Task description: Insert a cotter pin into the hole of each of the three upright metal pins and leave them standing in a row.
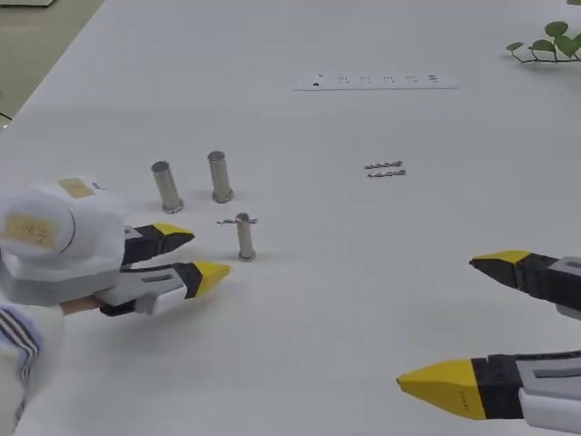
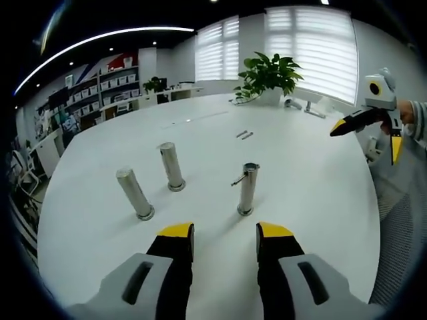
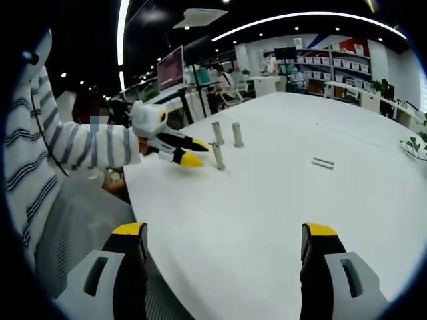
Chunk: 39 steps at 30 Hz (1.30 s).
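Three upright metal pins stand on the white table (image 1: 345,291): a left one (image 1: 166,187), a middle one (image 1: 220,176) and a nearer one (image 1: 244,237) with a cotter pin (image 1: 237,220) through its top. Two loose cotter pins (image 1: 384,170) lie further right. My left gripper (image 1: 207,254) is open and holds nothing, just left of the nearer pin (image 2: 247,189). At the lower right, my right gripper (image 1: 436,322) is wide open with nothing between its fingers. It points across the table at the pins (image 3: 218,156) and the left gripper (image 3: 190,152).
A thin white strip with markings (image 1: 375,82) lies at the back of the table. A green plant (image 1: 549,41) sits at the far right corner. The table's near edge (image 3: 143,213) runs close under the right gripper.
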{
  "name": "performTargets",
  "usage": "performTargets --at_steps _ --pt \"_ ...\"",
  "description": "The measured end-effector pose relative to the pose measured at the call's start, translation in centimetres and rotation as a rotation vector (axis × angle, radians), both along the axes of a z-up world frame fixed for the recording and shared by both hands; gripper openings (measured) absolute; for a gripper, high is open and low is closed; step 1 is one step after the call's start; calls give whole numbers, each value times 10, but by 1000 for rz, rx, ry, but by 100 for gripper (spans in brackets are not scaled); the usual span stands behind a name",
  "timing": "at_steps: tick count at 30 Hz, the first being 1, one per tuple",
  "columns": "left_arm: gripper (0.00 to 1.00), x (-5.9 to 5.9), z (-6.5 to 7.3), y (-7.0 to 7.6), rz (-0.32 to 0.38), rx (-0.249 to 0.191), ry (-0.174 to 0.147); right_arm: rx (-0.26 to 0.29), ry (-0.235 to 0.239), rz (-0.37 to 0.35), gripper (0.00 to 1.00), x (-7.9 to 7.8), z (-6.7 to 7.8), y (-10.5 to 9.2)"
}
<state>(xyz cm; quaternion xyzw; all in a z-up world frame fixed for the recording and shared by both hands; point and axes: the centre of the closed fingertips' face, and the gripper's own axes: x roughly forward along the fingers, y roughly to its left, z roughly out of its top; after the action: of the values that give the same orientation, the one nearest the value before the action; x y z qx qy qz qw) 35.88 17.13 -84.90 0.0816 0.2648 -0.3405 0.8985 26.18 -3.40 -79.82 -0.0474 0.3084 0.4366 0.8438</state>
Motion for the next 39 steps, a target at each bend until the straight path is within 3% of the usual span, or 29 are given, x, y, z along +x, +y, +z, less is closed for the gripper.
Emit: performTargets --at_steps 5,8,12,14,17,19,20,22,28,32,34,39 --pt "40 17 5 24 98 -16 -18 -20 -18 20 97 0 0 0" --pt "41 29 7 35 138 -1 -35 -25 -20 29 97 -1 1 0" --pt "41 52 11 51 250 -22 -50 -28 -11 17 97 -1 0 -2" --pt "41 62 12 57 278 2 -72 -29 -7 10 96 0 -1 -4" --pt "41 72 13 57 290 -17 -70 -26 -5 -1 97 1 -1 -7" --pt "41 78 13 61 300 28 -95 -16 -5 -9 97 1 1 -8" --pt "40 79 13 59 300 28 -96 -12 -3 -13 97 1 1 -9" --pt "38 84 13 57 307 1 -90 -9 -1 -19 97 1 2 -10" --pt "31 95 14 55 319 -9 -101 -23 16 -29 97 0 -1 -17" --pt "29 97 13 53 314 -23 -94 -27 19 -43 97 3 -1 -20" --pt "27 97 11 51 302 -9 -90 -25 24 -44 97 4 -1 -19" --pt "16 95 10 44 275 -21 -73 -26 40 -37 96 3 -4 -16"
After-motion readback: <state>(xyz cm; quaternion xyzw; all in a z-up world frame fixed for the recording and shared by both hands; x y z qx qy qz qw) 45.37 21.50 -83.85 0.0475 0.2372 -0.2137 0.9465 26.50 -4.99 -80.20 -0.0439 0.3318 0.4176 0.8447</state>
